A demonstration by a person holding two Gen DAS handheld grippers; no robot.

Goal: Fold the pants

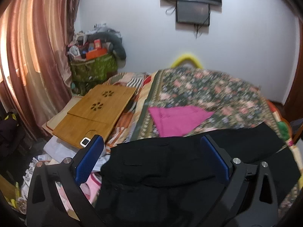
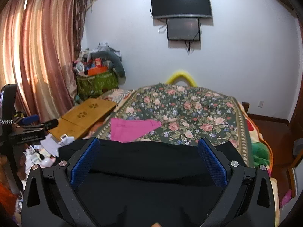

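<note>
In the left wrist view the left gripper [image 1: 151,157] fills the lower half of the frame, its blue-padded fingers [image 1: 89,158] spread wide apart with nothing clamped between them. The black pants [image 1: 161,162] lie under and between the fingers, spread across the near edge of the bed [image 1: 208,87]; the cloth is dark and a little blurred, so its folds are hard to read, though it seems bunched toward the lower left. Beyond the pants, in the middle of the frame, a pink cloth [image 1: 176,119] lies flat on the floral bedspread. To the left of centre a wooden lap tray [image 1: 94,117] rests on the bed's edge, with a small white device [image 1: 85,141] at its near corner, just beside the left finger.

In the right wrist view the right gripper [image 2: 148,158] also stands wide open and grips nothing. The black pants [image 2: 151,162] stretch flat across the lower middle of the frame between its blue fingers [image 2: 85,160], on the near end of the bed [image 2: 189,104]. The pink cloth [image 2: 130,128] lies just past the pants' far edge, left of centre, and the wooden lap tray [image 2: 85,117] sits further left. A pink curtain [image 2: 37,47] hangs at the upper left, a green bag [image 2: 98,83] piled with clutter stands in the corner beside it, and a dark television [image 2: 180,2] is mounted on the wall at the upper centre.
</note>
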